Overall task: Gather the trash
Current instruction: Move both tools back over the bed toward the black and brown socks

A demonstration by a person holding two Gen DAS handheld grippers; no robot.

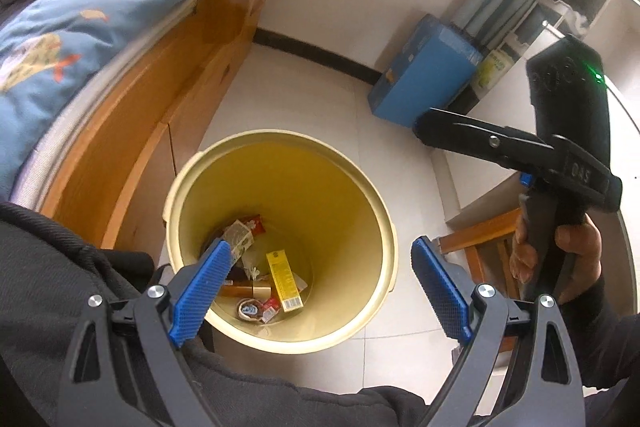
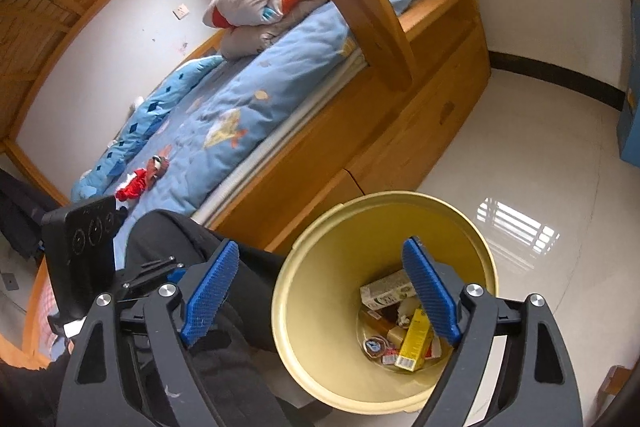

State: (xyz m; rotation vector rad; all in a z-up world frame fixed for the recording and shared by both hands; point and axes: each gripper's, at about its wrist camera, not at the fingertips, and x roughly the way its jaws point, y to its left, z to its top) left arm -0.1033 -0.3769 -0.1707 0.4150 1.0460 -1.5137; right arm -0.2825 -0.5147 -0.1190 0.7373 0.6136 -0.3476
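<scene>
**Inspector:** Jaws on both grippers stand wide apart, with nothing between them. The left gripper (image 1: 320, 291) hangs over the yellow bin (image 1: 372, 183); the right gripper (image 2: 320, 291) sits over the bin's near rim.

**Supervisor:** Where is the trash?

**Inspector:** At the bottom of the bin: a yellow carton (image 1: 283, 281), a white box (image 2: 386, 290), wrappers (image 1: 256, 223) and small scraps. The bin stands on the tile floor (image 1: 316, 111), just beside the wooden bed frame (image 1: 160, 115). A red item (image 2: 134, 183) lies on the blue bedsheet (image 2: 256, 107); I cannot tell whether it is trash.

**Supervisor:** Risks?

**Inspector:** In my judgement, three. The bin looks light, so a gripper clipping the rim on withdrawal could tip it and spill the contents. The two grippers work near each other and could collide. The next piece, if flimsy, may slip from the pads before reaching the bin.
</scene>
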